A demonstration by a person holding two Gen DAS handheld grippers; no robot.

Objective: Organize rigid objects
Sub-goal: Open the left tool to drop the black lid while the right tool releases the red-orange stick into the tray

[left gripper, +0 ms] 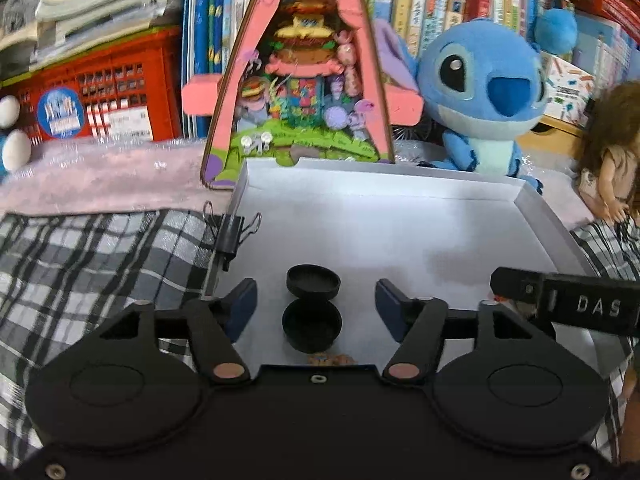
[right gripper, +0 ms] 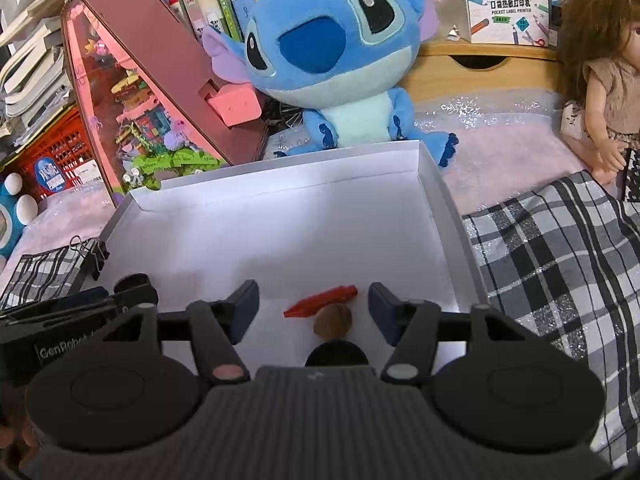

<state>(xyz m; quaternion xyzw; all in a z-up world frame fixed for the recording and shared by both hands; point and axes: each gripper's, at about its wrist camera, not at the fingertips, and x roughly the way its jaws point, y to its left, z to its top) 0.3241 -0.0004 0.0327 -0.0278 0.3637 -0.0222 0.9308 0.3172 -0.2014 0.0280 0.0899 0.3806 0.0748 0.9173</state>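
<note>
Left gripper (left gripper: pixel 316 308) is hanging over the near edge of the white tray (left gripper: pixel 536 216), jaws standing apart, nothing clamped. Between its fingers, not touching either pad, two black round caps are sitting on the tray floor: the near cap (left gripper: pixel 312 328) and the far cap (left gripper: pixel 313 284), just beside each other. A small orange-brown item is peeking out at the gripper body's edge, too hidden to name.

Right gripper (right gripper: pixel 314 310) is also hovering over the tray (right gripper: pixel 448 216), jaws apart and gripping nothing. Between its fingers a red clip-like piece (right gripper: pixel 322 300) is lying flat, with a brown walnut-like nut (right gripper: pixel 333 320) touching its near side; a black round cap (right gripper: pixel 337 354) is sitting just nearer, partly cut off by the gripper body.

A black binder clip (left gripper: pixel 232 232) is sitting at the tray's left rim. Plaid cloth (right gripper: pixel 552 264) is lying on both sides of the tray. Behind the tray a pink triangular toy house (left gripper: pixel 300 92), a blue plush (right gripper: pixel 332 60) and a doll (right gripper: pixel 600 92) are standing, with books (left gripper: pixel 420 4) filling shelves furthest back.
</note>
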